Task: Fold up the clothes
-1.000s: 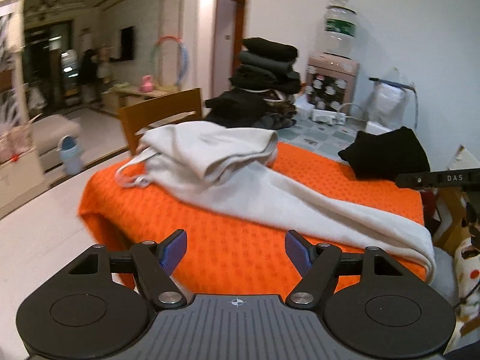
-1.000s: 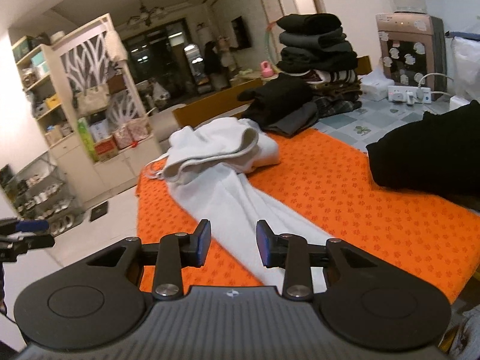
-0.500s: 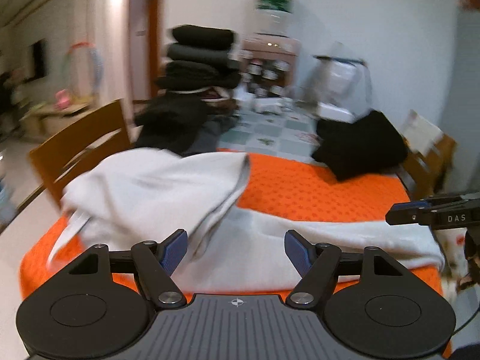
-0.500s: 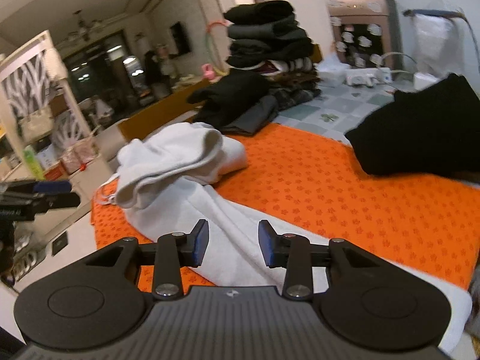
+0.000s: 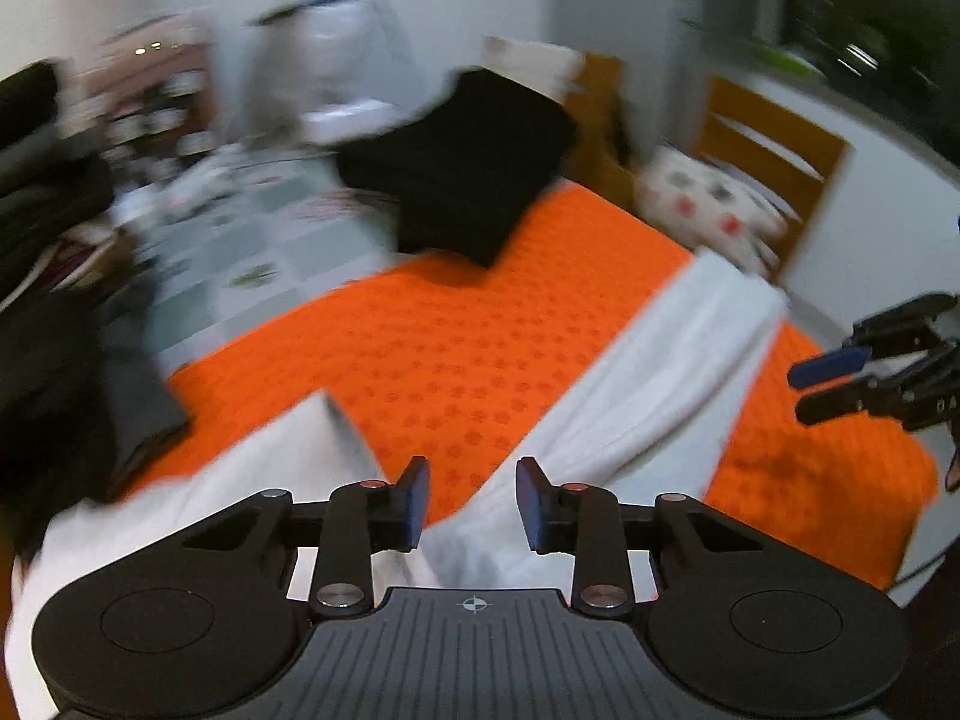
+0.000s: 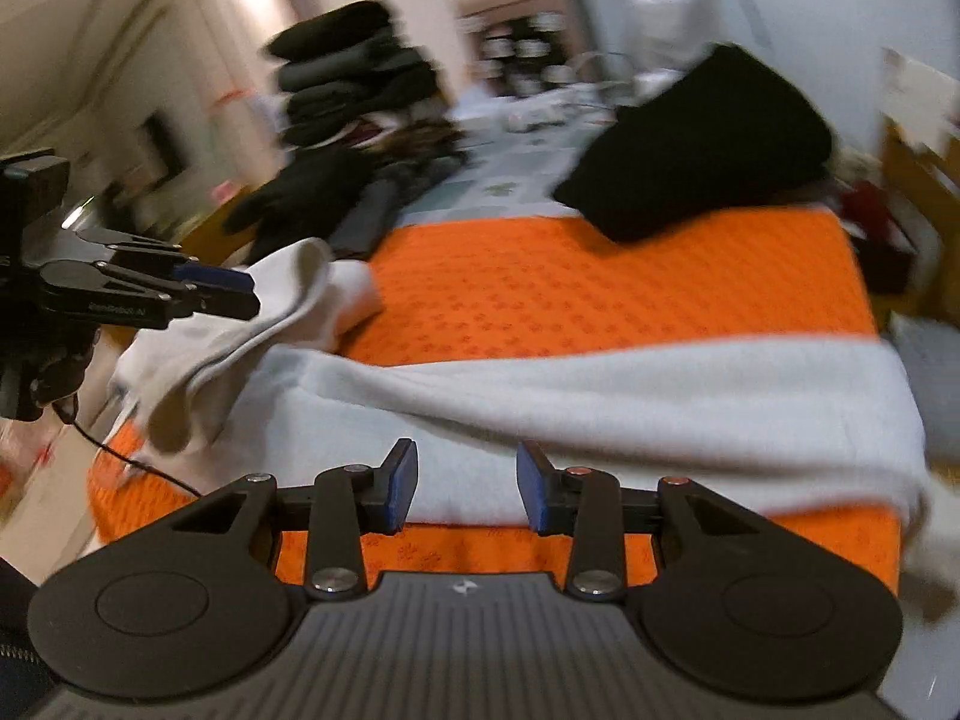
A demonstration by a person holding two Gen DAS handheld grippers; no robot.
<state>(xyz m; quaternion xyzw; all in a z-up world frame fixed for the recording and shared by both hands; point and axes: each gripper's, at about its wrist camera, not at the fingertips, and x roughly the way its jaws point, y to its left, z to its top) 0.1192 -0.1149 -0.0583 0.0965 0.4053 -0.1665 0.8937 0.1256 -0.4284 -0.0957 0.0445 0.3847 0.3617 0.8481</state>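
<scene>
Orange cloth [image 5: 480,348], white garment [image 6: 600,396], both tongs [image 5: 472,501] [image 6: 466,483] parted, empty, stacked clothes [image 6: 348,78] right view only.

Readable text: almost none. Left gripper [image 6: 228,291], seen from the right wrist view, carries small pale lettering on its finger arm (too blurred to read with confidence). Right gripper [image 5: 840,381]: cut-off letters, illegible.

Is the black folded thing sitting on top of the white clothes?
No, the black folded garment lies on the orange cloth at the far side, apart from the white garment.
</scene>
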